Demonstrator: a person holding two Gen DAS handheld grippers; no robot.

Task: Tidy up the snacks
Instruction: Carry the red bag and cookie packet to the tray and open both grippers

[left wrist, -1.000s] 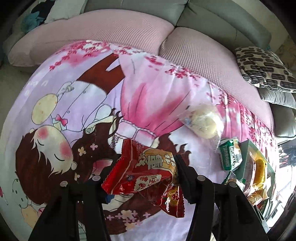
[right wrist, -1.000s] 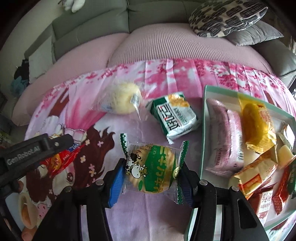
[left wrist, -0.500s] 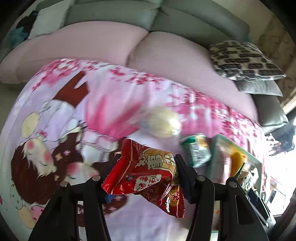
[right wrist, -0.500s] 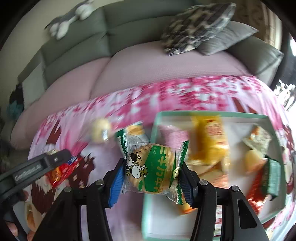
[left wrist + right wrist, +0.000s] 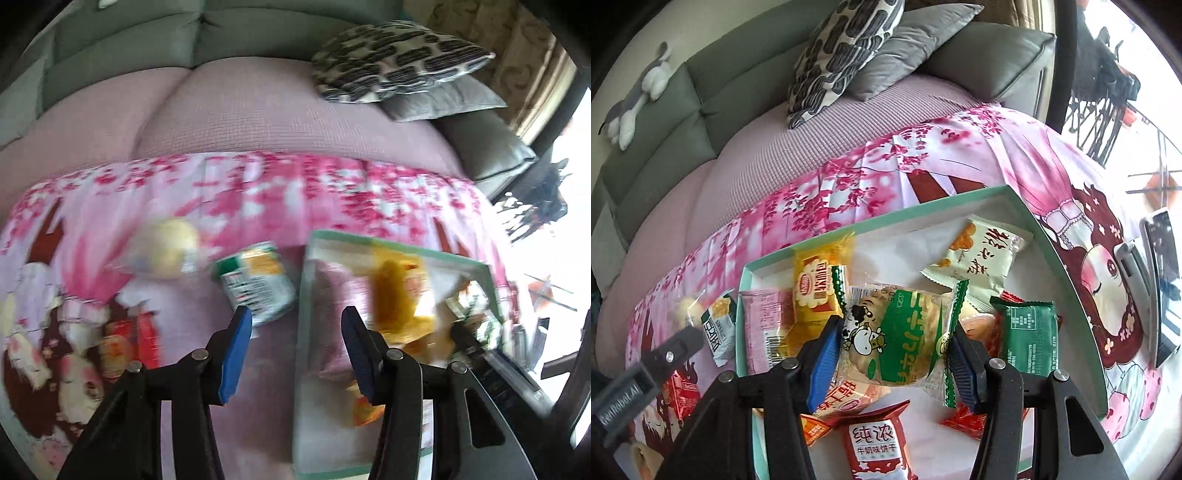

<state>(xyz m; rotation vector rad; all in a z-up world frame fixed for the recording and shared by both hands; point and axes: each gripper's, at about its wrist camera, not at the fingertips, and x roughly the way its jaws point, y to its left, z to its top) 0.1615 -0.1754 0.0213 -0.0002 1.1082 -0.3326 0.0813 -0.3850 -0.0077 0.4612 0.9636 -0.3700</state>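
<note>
My right gripper (image 5: 894, 332) is shut on a green-and-white cow-print snack packet (image 5: 897, 343) and holds it above the mint-rimmed tray (image 5: 886, 218), which contains several wrapped snacks. My left gripper (image 5: 295, 317) has nothing between its blue pads, and its jaws are closing. It hangs over the cloth at the tray's left rim (image 5: 301, 332). A red packet (image 5: 125, 343) lies blurred on the cloth to its lower left. A green-and-white packet (image 5: 255, 284) and a round yellow bun in clear wrap (image 5: 166, 247) lie loose left of the tray.
A pink cartoon-print cloth (image 5: 960, 147) covers the pink sofa seat. A patterned cushion (image 5: 842, 51) and a grey one (image 5: 905, 48) sit behind the tray. A phone on a stand (image 5: 1160, 280) is at the right edge. A plush toy (image 5: 639, 92) lies on the sofa back.
The left gripper let go of the red packet, which now lies on the cloth. Both grippers swung right; the right one carried the cow-print packet over the tray.
</note>
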